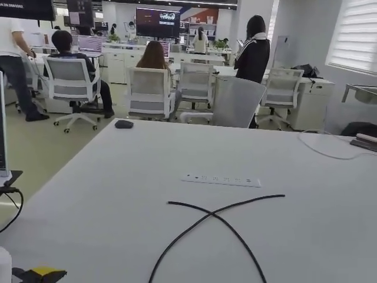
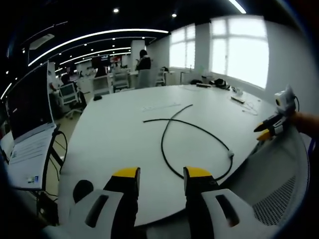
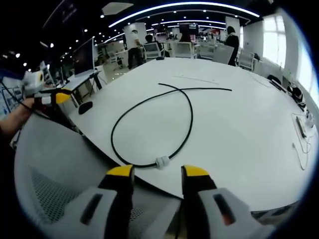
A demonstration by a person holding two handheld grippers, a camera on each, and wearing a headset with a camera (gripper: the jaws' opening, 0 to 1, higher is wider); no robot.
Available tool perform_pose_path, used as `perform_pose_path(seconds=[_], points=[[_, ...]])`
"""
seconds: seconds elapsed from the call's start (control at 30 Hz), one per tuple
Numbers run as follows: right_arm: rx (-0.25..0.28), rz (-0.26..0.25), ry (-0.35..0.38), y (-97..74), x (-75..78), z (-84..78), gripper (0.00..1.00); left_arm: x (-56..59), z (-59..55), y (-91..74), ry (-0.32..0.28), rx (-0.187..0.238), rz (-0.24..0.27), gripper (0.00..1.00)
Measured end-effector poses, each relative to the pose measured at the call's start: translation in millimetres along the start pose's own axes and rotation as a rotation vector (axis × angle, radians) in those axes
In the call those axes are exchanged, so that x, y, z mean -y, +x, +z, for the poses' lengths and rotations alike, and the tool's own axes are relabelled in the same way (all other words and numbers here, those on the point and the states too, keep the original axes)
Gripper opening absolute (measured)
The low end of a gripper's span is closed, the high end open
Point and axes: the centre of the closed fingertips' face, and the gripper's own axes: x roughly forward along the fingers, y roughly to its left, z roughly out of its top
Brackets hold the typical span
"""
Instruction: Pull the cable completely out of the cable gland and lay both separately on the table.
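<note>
A long black cable point(image 1: 213, 216) lies in a loop on the white table point(image 1: 118, 194), its two ends crossing. The small white cable gland point(image 3: 162, 162) sits on the cable at the near end of the loop, close to the table's edge; it is also a pale spot on the cable point(image 2: 231, 155) in the left gripper view. My right gripper point(image 3: 158, 174) hangs open just short of the gland, holding nothing. My left gripper point(image 2: 161, 177) is open and apart from the loop point(image 2: 169, 129). A gripper's yellow tip point(image 1: 42, 274) shows at the bottom left.
A white power strip point(image 1: 221, 180) lies beyond the cable, with a dark mouse point(image 1: 123, 124) at the far edge. A laptop point(image 2: 30, 114) stands at the left. A grey mesh chair back point(image 3: 60, 194) is between me and the table. People sit at desks behind.
</note>
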Motion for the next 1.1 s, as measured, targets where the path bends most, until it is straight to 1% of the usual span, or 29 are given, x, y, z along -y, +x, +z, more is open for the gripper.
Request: perform_pose_path(seconds=[0.07, 0.1, 0.13, 0.2, 0.23, 0.27, 0.3, 0.33, 0.4, 0.47, 0.6, 0.63, 0.67, 0.73, 0.8, 0.83, 0.87, 0.97, 1.0, 1.03, 1.1], points=[[0.001, -0.002, 0.001, -1.6, 1.1, 0.0, 0.38, 5.3, 6.0, 1.2, 0.022, -0.004, -0.011, 0.36], [0.004, -0.003, 0.003, -3.1, 1.9, 0.4, 0.38, 10.3, 11.5, 3.2, 0.039, 0.000, -0.023, 0.36], [0.006, -0.005, 0.005, -4.3, 2.7, 0.8, 0.37, 13.0, 13.1, 5.1, 0.058, -0.004, -0.033, 0.37], [0.010, -0.008, 0.007, -6.2, 3.6, 1.6, 0.37, 27.7, 21.6, 11.2, 0.063, 0.004, -0.078, 0.38], [0.014, -0.010, 0.010, -7.7, 4.2, 2.5, 0.37, 37.7, 26.0, 15.4, 0.078, 0.006, -0.105, 0.38], [0.016, -0.015, 0.014, -8.7, 5.3, 3.0, 0.38, 44.7, 27.9, 18.4, 0.083, 0.003, -0.123, 0.37], [0.017, -0.019, 0.014, -9.6, 6.1, 3.3, 0.39, 54.6, 30.5, 23.2, 0.097, -0.001, -0.149, 0.37], [0.017, -0.020, 0.013, -10.2, 6.2, 3.4, 0.39, 60.9, 30.9, 26.7, 0.115, -0.006, -0.165, 0.37], [0.027, -0.018, 0.012, -13.8, 6.6, 5.9, 0.39, 74.4, 32.3, 33.9, 0.132, -0.017, -0.200, 0.37], [0.035, -0.017, 0.014, -16.0, 7.0, 7.7, 0.39, 90.5, 33.1, 42.4, 0.150, -0.028, -0.250, 0.37], [0.050, -0.013, 0.029, -19.8, 7.4, 10.1, 0.39, 112.4, 32.4, 54.1, 0.175, -0.057, -0.317, 0.38], [0.053, -0.009, 0.033, -20.7, 6.9, 10.5, 0.39, 120.5, 30.5, 57.8, 0.183, -0.072, -0.344, 0.38], [0.061, -0.006, 0.040, -22.6, 6.3, 11.5, 0.39, 125.4, 30.0, 60.4, 0.185, -0.078, -0.356, 0.39], [0.075, -0.008, 0.053, -25.2, 6.2, 13.1, 0.39, 138.8, 29.5, 67.5, 0.199, -0.087, -0.392, 0.39], [0.083, -0.007, 0.056, -28.6, 4.9, 14.5, 0.39, 148.0, 28.2, 73.5, 0.209, -0.097, -0.411, 0.40], [0.088, -0.010, 0.058, -30.8, 4.7, 15.6, 0.39, 156.3, 25.5, 78.7, 0.225, -0.115, -0.435, 0.41], [0.093, -0.010, 0.060, -32.3, 4.2, 16.5, 0.39, 161.0, 24.5, 82.6, 0.227, -0.122, -0.446, 0.41], [0.113, -0.013, 0.062, -38.2, 3.3, 20.5, 0.38, 181.8, 17.8, 98.1, 0.224, -0.156, -0.505, 0.42], [0.117, -0.012, 0.063, -39.6, 3.2, 21.6, 0.38, 187.0, 13.9, 101.3, 0.235, -0.175, -0.523, 0.42], [0.124, -0.013, 0.067, -41.3, 3.4, 23.2, 0.38, 192.7, 10.6, 107.9, 0.248, -0.187, -0.536, 0.42], [0.129, -0.014, 0.067, -42.9, 3.2, 24.2, 0.38, 198.6, 6.0, 113.4, 0.261, -0.207, -0.554, 0.41]])
